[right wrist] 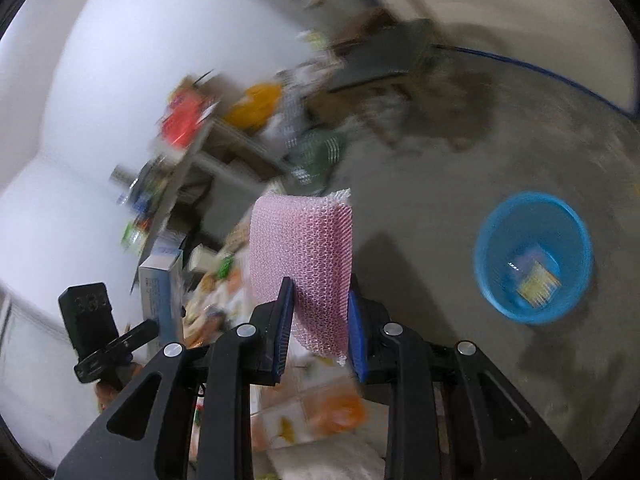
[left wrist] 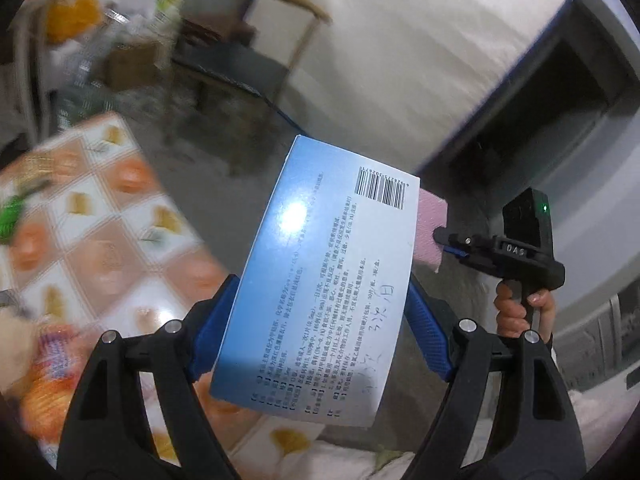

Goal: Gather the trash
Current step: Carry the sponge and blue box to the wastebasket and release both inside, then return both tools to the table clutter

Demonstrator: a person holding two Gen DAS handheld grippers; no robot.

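Note:
My left gripper (left wrist: 320,320) is shut on a flat blue and white medicine box (left wrist: 332,272) with a barcode and printed text, held in the air. My right gripper (right wrist: 318,320) is shut on a pink mesh sponge (right wrist: 304,256), also held in the air. The sponge shows in the left wrist view (left wrist: 430,224) behind the box, with the right gripper (left wrist: 452,240) and the hand holding it to the right. The box (right wrist: 162,284) shows at the left of the right wrist view. A blue round bin (right wrist: 534,256) stands on the floor at the right and holds a yellowish scrap.
A table with a patterned orange and white cloth (left wrist: 100,216) lies below at the left, with snack packets on it. Cluttered shelves (right wrist: 192,136) stand against the wall. A white mattress (left wrist: 400,40) leans at the back. The floor (right wrist: 440,160) is grey concrete.

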